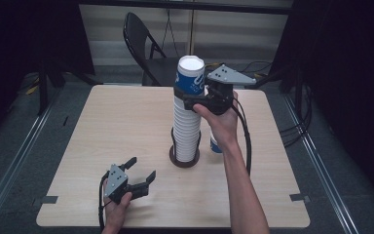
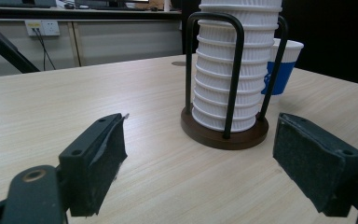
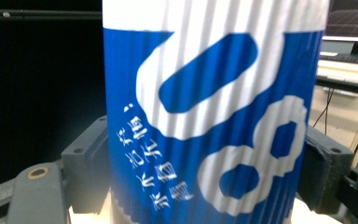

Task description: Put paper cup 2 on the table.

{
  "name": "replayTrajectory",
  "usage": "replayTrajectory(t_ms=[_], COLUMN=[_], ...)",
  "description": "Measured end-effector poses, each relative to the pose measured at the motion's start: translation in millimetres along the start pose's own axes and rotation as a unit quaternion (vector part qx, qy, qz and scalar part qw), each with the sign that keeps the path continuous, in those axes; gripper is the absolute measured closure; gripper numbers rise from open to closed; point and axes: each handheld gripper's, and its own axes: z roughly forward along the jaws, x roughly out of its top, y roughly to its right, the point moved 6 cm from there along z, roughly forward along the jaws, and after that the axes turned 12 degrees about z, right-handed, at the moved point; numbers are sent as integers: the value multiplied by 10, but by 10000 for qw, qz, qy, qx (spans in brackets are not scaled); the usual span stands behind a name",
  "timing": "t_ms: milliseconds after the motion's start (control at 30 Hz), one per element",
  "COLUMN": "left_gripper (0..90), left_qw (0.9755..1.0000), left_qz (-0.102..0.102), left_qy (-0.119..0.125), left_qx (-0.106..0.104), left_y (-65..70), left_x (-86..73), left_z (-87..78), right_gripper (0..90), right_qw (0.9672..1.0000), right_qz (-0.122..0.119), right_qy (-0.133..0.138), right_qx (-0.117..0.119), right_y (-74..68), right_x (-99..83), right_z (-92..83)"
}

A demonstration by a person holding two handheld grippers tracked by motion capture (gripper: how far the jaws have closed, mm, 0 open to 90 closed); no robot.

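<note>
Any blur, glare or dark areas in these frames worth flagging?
High view: room edges fall to black, table evenly lit, slightly soft. Left gripper view: cup stack sharp, jaws softer. Right gripper view: blue cup close and slightly blurred, left background black.

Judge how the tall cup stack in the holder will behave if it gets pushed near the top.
The stack rises far above the holder, whose black bars brace only its lower part, so a push up high would probably tip it. The cups look like thin ribbed paper, likely light and easily crushed. The right claw is shut on the top cup; lifting it may wobble the rest.
</note>
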Motion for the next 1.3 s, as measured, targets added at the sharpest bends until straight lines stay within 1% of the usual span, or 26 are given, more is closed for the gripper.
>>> replayTrajectory(t_ms=[167,367,467,633,700,833,967,1000,1067,1133,1200,1300], left_gripper=[168,168,168,168,168,169,168,169,169,169,171,171], left_qw=[10000,10000,10000,10000,10000,10000,10000,10000,10000,10000,9999,10000], left_qz=[27,33,34,27,27,75,52,52,50,72,97,47], left_qy=[-5,-8,-7,-11,-11,-32,-26,-24,-24,-23,-21,-14], left_qx=[-4,-5,-5,-5,-11,-26,-13,-16,-16,-42,-42,-54], left_y=[-1,-2,-2,-1,0,5,4,4,5,7,7,3], left_x=[0,0,0,0,0,1,1,1,1,1,2,1], left_z=[0,1,1,2,3,7,6,7,6,6,5,6], right_gripper=[192,195,197,200,202,203,205,205,206,207,209,210], right_qw=[10000,10000,9999,9998,9996,9995,9992,9991,9991,9987,9987,9984], right_qz=[-37,-12,20,77,158,169,181,212,202,250,248,273], right_qy=[-18,69,152,194,197,239,322,315,335,396,405,436], right_qx=[6,9,33,78,128,152,156,166,173,202,205,228], right_y=[-8,-15,-20,-37,-46,-48,-53,-60,-70,-81,-90,-98], right_x=[60,124,167,223,245,300,356,366,388,417,435,455], right_z=[-22,-30,-39,-55,-71,-89,-105,-107,-107,-113,-118,-125])
